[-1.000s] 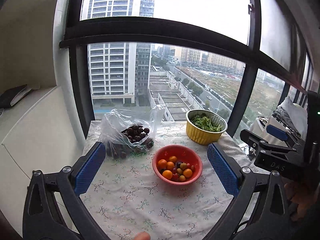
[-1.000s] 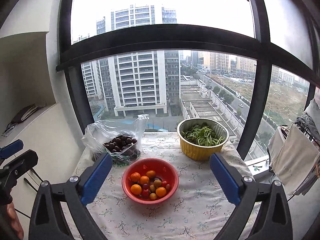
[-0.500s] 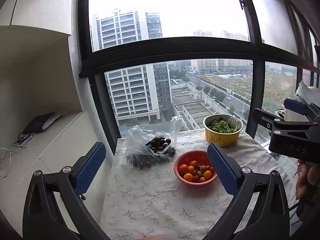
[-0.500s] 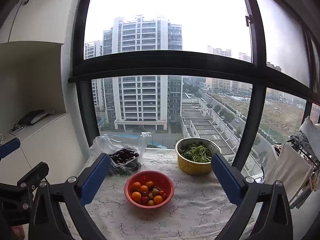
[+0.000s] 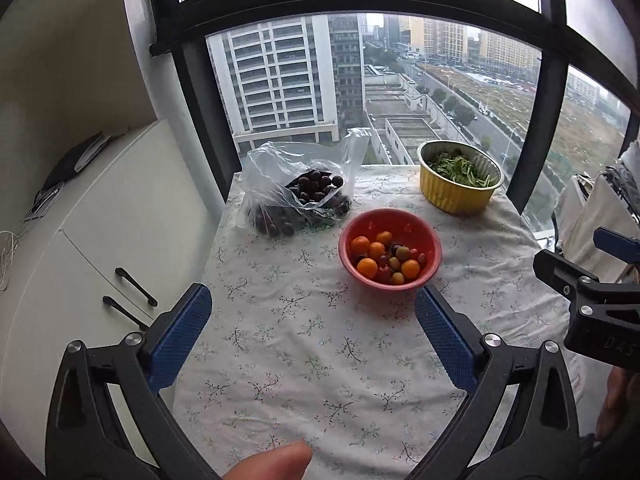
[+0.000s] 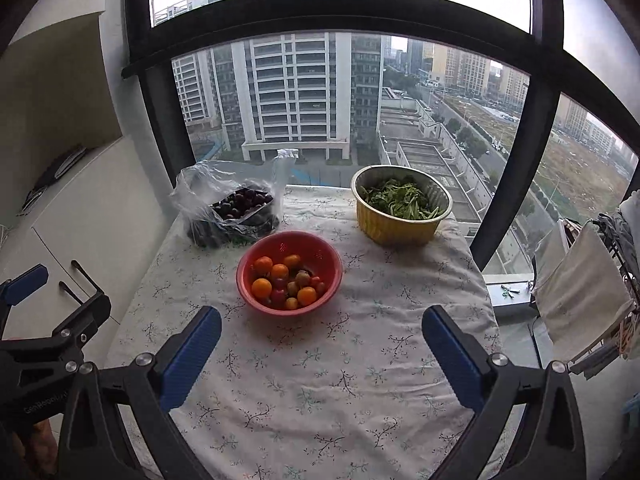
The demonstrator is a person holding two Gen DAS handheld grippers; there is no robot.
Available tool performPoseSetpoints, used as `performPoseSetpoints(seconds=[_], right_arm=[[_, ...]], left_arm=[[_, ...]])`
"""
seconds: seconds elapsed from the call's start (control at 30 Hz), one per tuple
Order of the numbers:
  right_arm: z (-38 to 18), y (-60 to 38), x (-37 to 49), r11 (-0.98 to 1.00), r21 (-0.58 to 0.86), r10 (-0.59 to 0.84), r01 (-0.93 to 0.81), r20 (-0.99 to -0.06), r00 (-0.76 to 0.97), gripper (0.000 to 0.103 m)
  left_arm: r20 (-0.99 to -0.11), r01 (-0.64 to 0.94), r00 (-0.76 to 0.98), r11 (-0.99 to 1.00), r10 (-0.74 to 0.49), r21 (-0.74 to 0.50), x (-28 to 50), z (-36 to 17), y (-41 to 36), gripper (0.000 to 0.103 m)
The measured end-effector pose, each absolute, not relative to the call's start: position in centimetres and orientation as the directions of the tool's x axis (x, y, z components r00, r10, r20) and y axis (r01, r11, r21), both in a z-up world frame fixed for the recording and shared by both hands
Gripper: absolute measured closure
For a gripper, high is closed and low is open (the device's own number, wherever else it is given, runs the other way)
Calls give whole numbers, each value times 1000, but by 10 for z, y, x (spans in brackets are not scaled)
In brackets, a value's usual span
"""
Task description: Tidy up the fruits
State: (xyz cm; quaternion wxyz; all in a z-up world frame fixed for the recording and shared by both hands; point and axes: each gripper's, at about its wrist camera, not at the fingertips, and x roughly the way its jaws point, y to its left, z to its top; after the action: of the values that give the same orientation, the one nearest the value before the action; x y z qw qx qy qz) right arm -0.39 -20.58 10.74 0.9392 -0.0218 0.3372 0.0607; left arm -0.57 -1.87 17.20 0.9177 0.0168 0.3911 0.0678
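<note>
The left gripper [image 5: 312, 320] is being held with its jaws spread wide and nothing between the blue pads; it is hovering above the floral tablecloth [image 5: 320, 360]. The right gripper [image 6: 320, 340] is likewise being held spread and unloaded above the same cloth.

In the left wrist view, the red bowl [image 5: 428, 240] of orange, red and dark small fruits [image 5: 384, 260] is being shown at 12 o'clock from the gripper midpoint, resting on the cloth. A clear plastic bag [image 5: 272, 172] holding dark cherries [image 5: 316, 186] is lying at 11 o'clock, just beside the bowl. A yellow foil container [image 5: 452, 196] of green leaves is standing at 1 o'clock, near the window [image 5: 320, 80]. A white cabinet [image 5: 80, 240] is being shown at 9 o'clock.

In the right wrist view, the red bowl is sitting at 12 o'clock, the bag at 11 o'clock and the yellow container at 1 o'clock.
</note>
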Motion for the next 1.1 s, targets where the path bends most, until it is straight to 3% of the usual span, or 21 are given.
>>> performPoseSetpoints(seconds=[0.27, 1.1], right_arm=[[96, -198, -1, 990, -7, 100, -143, -685, 721, 0], [78, -186, 12, 993, 8, 85, -121, -756, 649, 0]], left_arm=[[-790, -124, 602, 991, 113, 47, 7, 144, -7, 0], [-841, -130, 533, 991, 91, 25, 14, 119, 3, 0]])
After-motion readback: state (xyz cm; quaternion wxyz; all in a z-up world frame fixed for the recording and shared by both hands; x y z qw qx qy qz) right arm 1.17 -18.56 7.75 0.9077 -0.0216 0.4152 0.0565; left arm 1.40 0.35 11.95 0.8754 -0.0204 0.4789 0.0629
